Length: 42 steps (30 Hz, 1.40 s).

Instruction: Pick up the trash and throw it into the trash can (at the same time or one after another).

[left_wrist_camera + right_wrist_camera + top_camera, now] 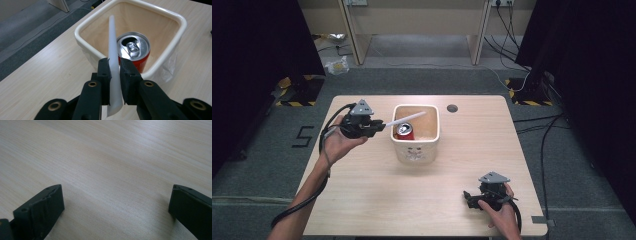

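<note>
Straw (pixel 113 50), white and stiff, is what our work turns on, but we take the scene from its largest piece down, placing all of it by the cream square bin (pixel 416 150); the wooden desk (pixel 377 200) carries that bin near its middle, a little toward the far edge; inside the bin stands a red can (pixel 133 47), upright, its silver top and pull tab facing up; our left gripper (pixel 373 128) hangs just beside the bin's left wall, its jaws clamped on the straw's lower part, while the straw's free end reaches across the rim and above the can; our right gripper (pixel 475 199) rests well apart from the bin, toward the near right corner of the desk, its jaws spread wide over bare wood with nothing between them.

We judge the risks to be these: the straw is pinched low, so its long free end may wobble and miss the can's small opening; pushed against the lid, it may bend or slide in the jaws; a low sweep could also knock the rim and shift the bin, or tip the can.
</note>
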Each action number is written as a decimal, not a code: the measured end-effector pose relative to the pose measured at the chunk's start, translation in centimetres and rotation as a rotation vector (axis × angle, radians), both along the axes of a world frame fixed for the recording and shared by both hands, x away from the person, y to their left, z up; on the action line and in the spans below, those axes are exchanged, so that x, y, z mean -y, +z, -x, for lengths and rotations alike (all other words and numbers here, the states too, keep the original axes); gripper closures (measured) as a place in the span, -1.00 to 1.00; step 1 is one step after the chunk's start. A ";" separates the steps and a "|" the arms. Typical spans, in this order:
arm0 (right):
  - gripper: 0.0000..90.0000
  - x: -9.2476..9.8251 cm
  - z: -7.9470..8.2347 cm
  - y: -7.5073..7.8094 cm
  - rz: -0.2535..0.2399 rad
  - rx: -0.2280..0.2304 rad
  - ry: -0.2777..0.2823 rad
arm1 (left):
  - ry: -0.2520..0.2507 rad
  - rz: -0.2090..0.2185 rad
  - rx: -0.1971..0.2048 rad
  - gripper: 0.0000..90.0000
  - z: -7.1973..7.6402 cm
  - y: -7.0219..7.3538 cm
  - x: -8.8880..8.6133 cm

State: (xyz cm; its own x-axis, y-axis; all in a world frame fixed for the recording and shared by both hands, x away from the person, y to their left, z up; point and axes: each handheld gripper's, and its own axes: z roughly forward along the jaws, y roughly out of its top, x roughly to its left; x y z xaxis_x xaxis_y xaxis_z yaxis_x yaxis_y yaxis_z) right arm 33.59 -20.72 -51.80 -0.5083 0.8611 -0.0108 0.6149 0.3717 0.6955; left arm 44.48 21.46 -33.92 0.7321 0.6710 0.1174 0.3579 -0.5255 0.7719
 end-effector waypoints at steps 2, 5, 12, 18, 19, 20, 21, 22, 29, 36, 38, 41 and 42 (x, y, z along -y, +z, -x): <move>-1.00 0.0 0.0 0.0 0.000 -0.001 -0.001 | 0.006 0.010 0.007 0.74 -0.2 0.1 0.2; -1.00 0.0 0.0 0.0 -0.001 0.001 0.000 | 0.008 0.032 0.007 0.66 -0.7 0.2 0.3; -1.00 0.0 0.0 0.0 -0.001 0.001 0.000 | 0.038 0.051 0.002 0.24 -1.0 0.3 0.4; -1.00 0.0 0.0 0.0 -0.001 0.001 0.000 | 0.071 0.084 -0.005 0.03 -1.0 0.4 -0.2; -1.00 0.0 0.0 0.0 -0.001 0.001 0.000 | 0.075 0.091 -0.008 -0.01 -0.9 0.5 -0.4; -1.00 0.0 0.0 0.0 -0.001 0.001 -0.001 | 0.076 0.096 -0.008 -0.04 -0.9 0.5 -0.5; -1.00 0.0 0.0 0.0 0.000 0.000 0.000 | 0.083 0.103 -0.009 -0.06 -0.8 0.4 -0.7; -1.00 0.0 0.0 0.0 0.000 0.000 0.000 | 0.083 0.102 -0.008 -0.09 -0.8 0.4 -0.8; -1.00 0.0 0.0 0.0 0.001 0.000 0.000 | 0.123 0.132 -0.017 -0.26 -0.8 -0.2 -1.7; -1.00 0.0 0.0 0.0 -0.001 -0.001 -0.001 | 0.149 0.153 -0.030 -0.43 -0.7 -0.7 -2.5; -1.00 0.0 0.0 0.0 0.000 -0.001 -0.001 | 0.153 0.158 -0.030 -0.50 -0.7 -0.8 -2.7; -1.00 0.0 0.0 0.0 -0.001 -0.001 -0.001 | 0.162 0.164 -0.030 -0.56 -0.6 -0.8 -2.9; -1.00 0.0 0.0 0.0 -0.001 -0.001 -0.001 | 0.162 0.169 -0.029 -0.59 -0.6 -0.9 -3.0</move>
